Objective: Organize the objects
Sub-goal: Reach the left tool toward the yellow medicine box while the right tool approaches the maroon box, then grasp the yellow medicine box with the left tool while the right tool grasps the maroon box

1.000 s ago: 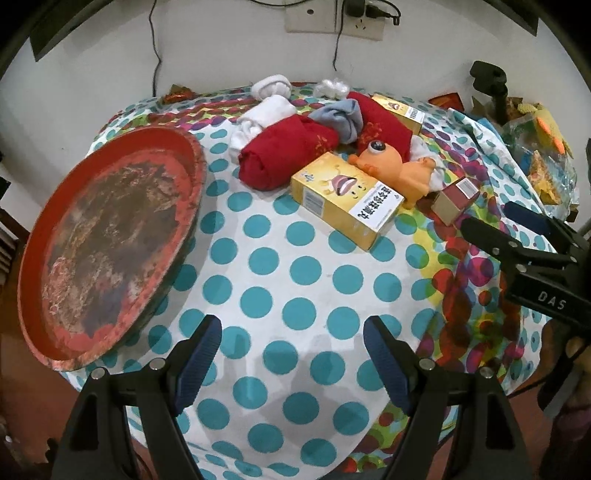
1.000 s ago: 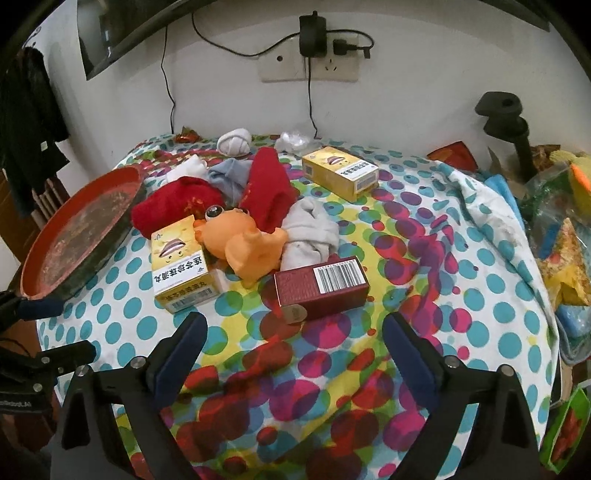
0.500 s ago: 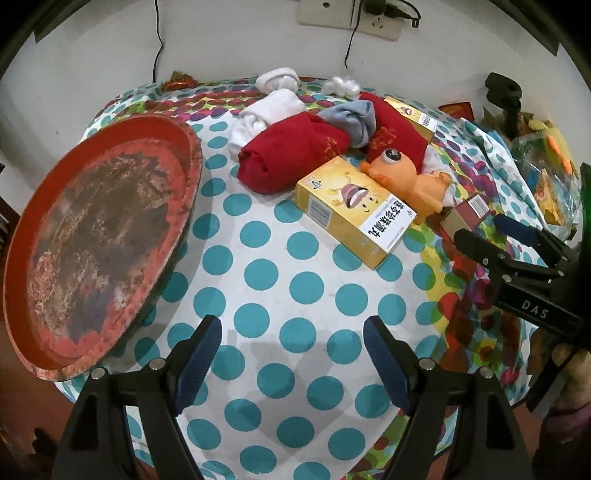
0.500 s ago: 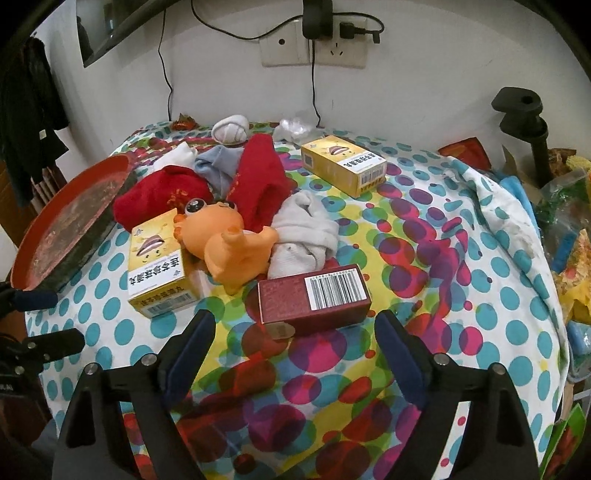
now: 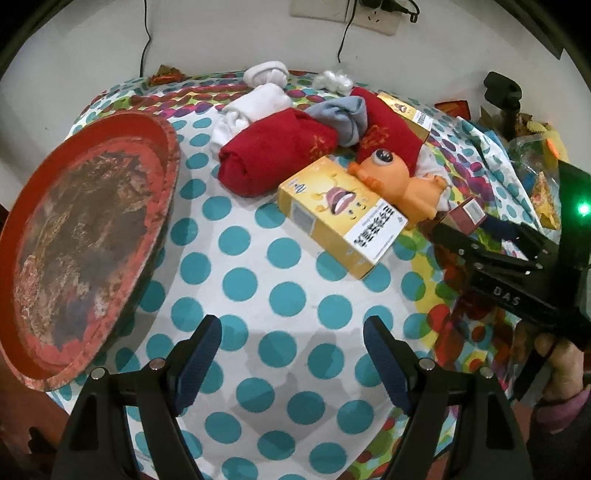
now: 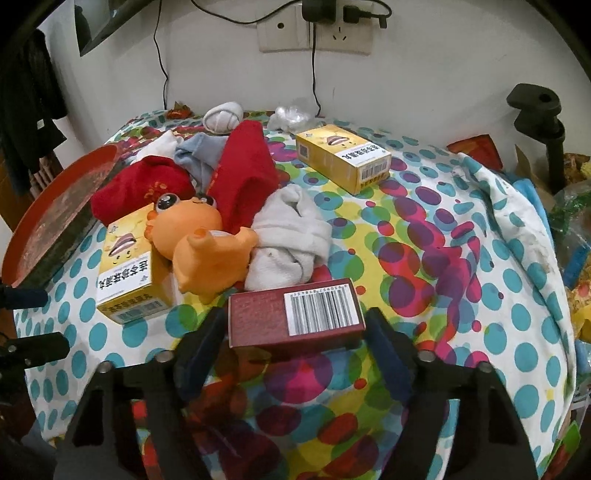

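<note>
A dark red box (image 6: 295, 319) with a barcode lies on the dotted tablecloth between the open fingers of my right gripper (image 6: 293, 350), which straddles its ends. The box also shows in the left wrist view (image 5: 467, 214). Behind it sit an orange toy (image 6: 199, 240), a yellow box (image 6: 127, 273), a grey rolled sock (image 6: 291, 240), red cloth rolls (image 6: 243, 173) and a second yellow box (image 6: 343, 157). My left gripper (image 5: 291, 363) is open and empty over bare cloth, short of the yellow box (image 5: 341, 212). A round red tray (image 5: 77, 243) lies to its left.
A black clamp stand (image 6: 539, 122) and snack bags (image 6: 576, 229) crowd the table's right side. White socks (image 5: 255, 105) lie at the back near the wall. Wall sockets with cables (image 6: 317, 29) sit above the table.
My right gripper has moved forward and down until its open fingers straddle the dark red box. My left gripper has shifted slightly forward over the cloth.
</note>
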A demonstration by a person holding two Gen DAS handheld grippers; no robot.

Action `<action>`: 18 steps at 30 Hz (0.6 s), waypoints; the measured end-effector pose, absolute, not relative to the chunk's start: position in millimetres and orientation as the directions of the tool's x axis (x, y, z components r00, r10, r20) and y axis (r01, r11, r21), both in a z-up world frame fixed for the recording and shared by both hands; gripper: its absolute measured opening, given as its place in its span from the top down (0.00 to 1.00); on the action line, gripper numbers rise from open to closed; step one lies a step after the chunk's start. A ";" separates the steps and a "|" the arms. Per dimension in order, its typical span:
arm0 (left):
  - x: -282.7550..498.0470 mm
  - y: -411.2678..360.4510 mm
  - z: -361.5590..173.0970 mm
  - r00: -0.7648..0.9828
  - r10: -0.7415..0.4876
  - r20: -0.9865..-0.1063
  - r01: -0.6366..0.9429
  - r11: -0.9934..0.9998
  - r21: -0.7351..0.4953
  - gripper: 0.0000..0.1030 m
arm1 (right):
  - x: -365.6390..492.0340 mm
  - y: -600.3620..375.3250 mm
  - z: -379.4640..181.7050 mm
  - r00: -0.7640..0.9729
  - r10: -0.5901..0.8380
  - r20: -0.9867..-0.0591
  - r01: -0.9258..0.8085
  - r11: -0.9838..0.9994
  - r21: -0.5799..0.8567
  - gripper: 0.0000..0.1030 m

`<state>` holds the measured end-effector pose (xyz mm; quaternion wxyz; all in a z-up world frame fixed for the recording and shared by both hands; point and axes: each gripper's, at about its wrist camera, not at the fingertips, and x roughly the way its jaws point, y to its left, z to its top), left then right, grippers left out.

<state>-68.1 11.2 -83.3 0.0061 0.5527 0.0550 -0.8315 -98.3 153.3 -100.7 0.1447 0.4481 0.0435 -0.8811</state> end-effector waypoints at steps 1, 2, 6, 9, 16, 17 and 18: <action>-69.8 11.5 -83.0 -0.388 0.053 -0.920 0.072 -0.993 -0.088 0.21 | -99.1 153.6 -101.3 -0.555 -0.220 -0.803 0.296 -0.953 0.057 0.34; -71.9 12.5 -82.9 -0.386 0.061 -0.920 0.072 -0.993 -0.096 0.21 | -99.4 153.9 -101.1 -0.561 -0.218 -0.799 0.297 -0.954 0.052 0.38; -79.8 16.1 -81.1 -0.382 0.094 -0.920 0.079 -0.988 -0.133 0.21 | -101.3 156.3 -101.0 -0.569 -0.230 -0.790 0.300 -0.952 0.060 0.40; -86.3 20.2 -78.3 -0.379 0.123 -0.917 0.085 -0.982 -0.167 0.21 | -100.9 159.8 -101.8 -0.580 -0.226 -0.783 0.293 -0.954 0.058 0.40; -112.5 29.2 -79.2 -0.349 0.184 -0.919 0.164 -0.953 -0.253 0.21 | -102.2 165.1 -101.5 -0.579 -0.246 -0.777 0.285 -0.954 0.090 0.40; -116.8 28.1 -81.3 -0.337 0.198 -0.920 0.182 -0.945 -0.270 0.21 | -102.6 165.7 -101.3 -0.578 -0.250 -0.777 0.285 -0.954 0.095 0.40; -121.0 27.1 -83.5 -0.329 0.206 -0.922 0.200 -0.938 -0.281 0.21 | -102.8 166.2 -101.1 -0.577 -0.254 -0.776 0.285 -0.953 0.100 0.40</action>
